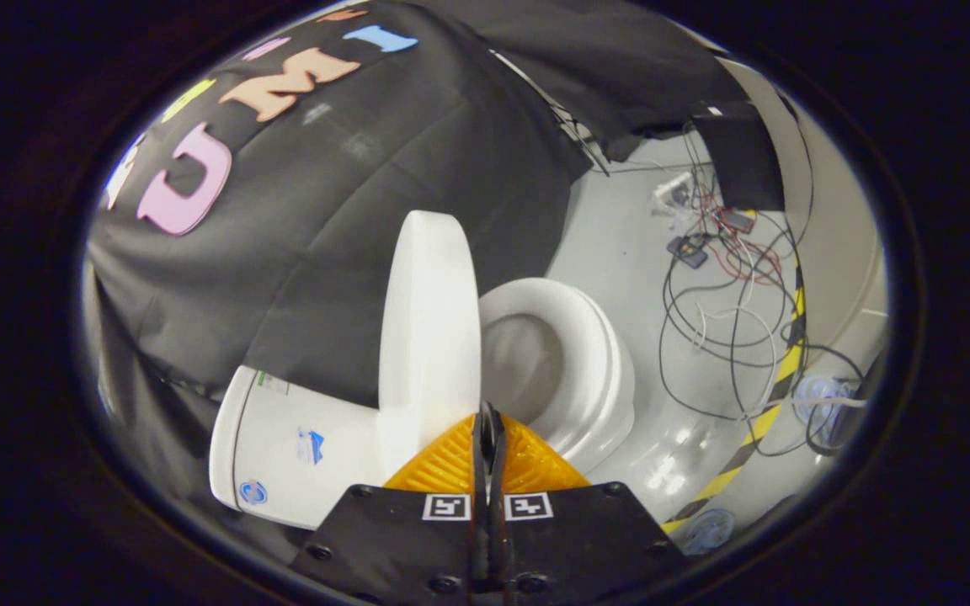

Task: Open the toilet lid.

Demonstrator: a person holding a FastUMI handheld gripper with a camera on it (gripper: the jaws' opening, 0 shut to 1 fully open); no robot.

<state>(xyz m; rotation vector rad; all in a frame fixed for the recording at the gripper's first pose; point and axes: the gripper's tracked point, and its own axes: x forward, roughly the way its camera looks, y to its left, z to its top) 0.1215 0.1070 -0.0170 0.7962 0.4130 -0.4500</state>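
Gripper (487, 421) at the near end of the view, fingers drawn together so that just a thin dark slit runs between them; nothing is held in that slit. Two square coded markers (487, 506) sit side by side on the gripper body just behind the fingers. Fingertips meet right at the lower edge of the toilet lid (428, 328), touching or nearly touching it; contact cannot be settled from this angle. Lid is white, raised, standing on edge and seen almost side-on, its broad face turned toward the tank side. Beside the lid on one side, the white tank (295, 450), carrying a few small stickers. On the other side of the lid, the toilet seat (590, 353), white, lying down over the bowl, with the bowl's shaded hollow open to view between seat and lid. Beyond the seat, pale grey floor (620, 244) with glare spots near the base of the toilet. Farther across the floor, a loose tangle of black, white and red cables (725, 311) with some small devices among them. A yellow-and-black striped tape line (775, 387) runs along the floor past the cables. Behind toilet and tank, black cloth wall (325, 210), hanging in folds.
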